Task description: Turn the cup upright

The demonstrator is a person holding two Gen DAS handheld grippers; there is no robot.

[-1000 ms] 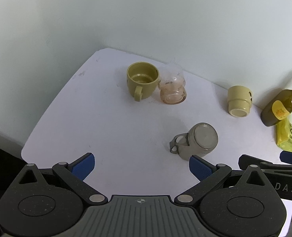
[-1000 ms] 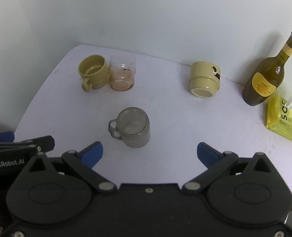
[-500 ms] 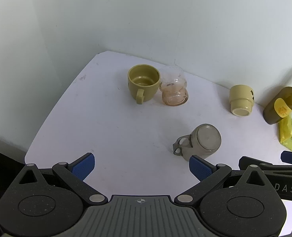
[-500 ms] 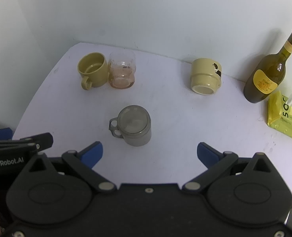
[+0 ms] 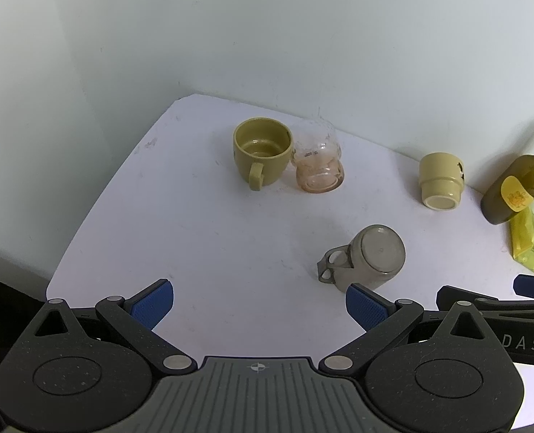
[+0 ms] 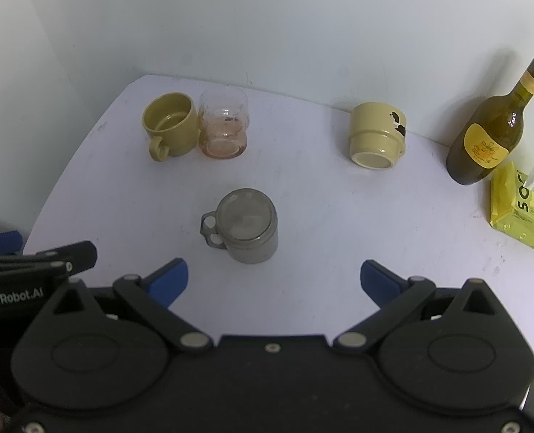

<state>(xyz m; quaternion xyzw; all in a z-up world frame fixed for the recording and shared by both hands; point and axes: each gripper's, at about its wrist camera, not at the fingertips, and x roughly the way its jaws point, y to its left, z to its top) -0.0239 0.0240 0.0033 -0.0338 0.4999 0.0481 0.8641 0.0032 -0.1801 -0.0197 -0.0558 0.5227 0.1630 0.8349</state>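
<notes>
A grey metal cup (image 6: pixel 247 225) stands upside down in the middle of the white table (image 6: pixel 321 209), base up, handle to the left; it also shows in the left wrist view (image 5: pixel 369 256). A cream cup (image 6: pixel 377 135) stands upside down at the back right, also in the left wrist view (image 5: pixel 441 180). An olive mug (image 6: pixel 171 124) and a pinkish glass (image 6: pixel 224 128) stand upright at the back left. My right gripper (image 6: pixel 274 281) is open and empty, just in front of the grey cup. My left gripper (image 5: pixel 259 305) is open and empty, to the cup's left.
A dark green bottle (image 6: pixel 490 130) with a yellow label and a yellow tissue pack (image 6: pixel 519 209) stand at the right edge. A white wall runs behind the table. The left gripper's side (image 6: pixel 32 274) shows at the left of the right wrist view.
Both grippers have drawn back and risen a little, so the cups look slightly smaller and lower. The cups have not moved. Both grippers stay open.
</notes>
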